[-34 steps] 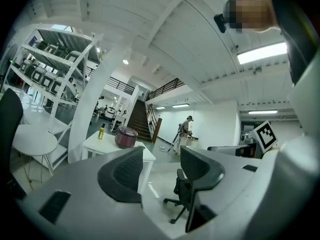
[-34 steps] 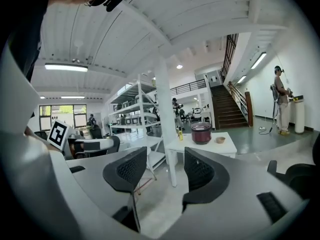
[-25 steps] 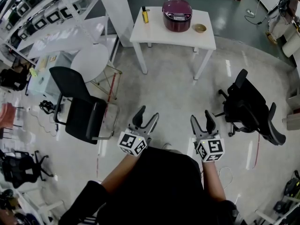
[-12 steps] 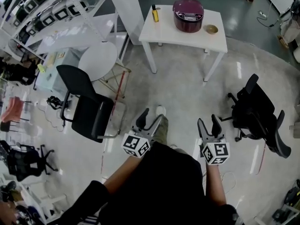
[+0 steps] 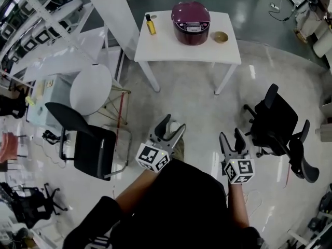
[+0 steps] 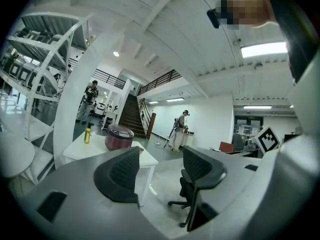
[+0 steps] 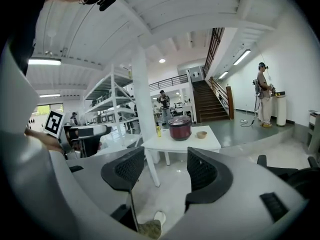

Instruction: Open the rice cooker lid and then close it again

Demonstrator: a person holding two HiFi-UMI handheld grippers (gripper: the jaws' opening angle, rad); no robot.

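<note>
Two tools, the left gripper (image 5: 174,124) and the right gripper (image 5: 231,136), hang with jaws apart and empty, well apart from the white table (image 5: 158,48). On it stands the rice cooker (image 5: 191,22), lid down; its front panel is too small to read, and the person's torso hides both forearms.

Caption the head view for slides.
Left gripper and right gripper, both open, far from a white table bearing a closed maroon rice cooker, yellow bottle and tan bowl.
</note>
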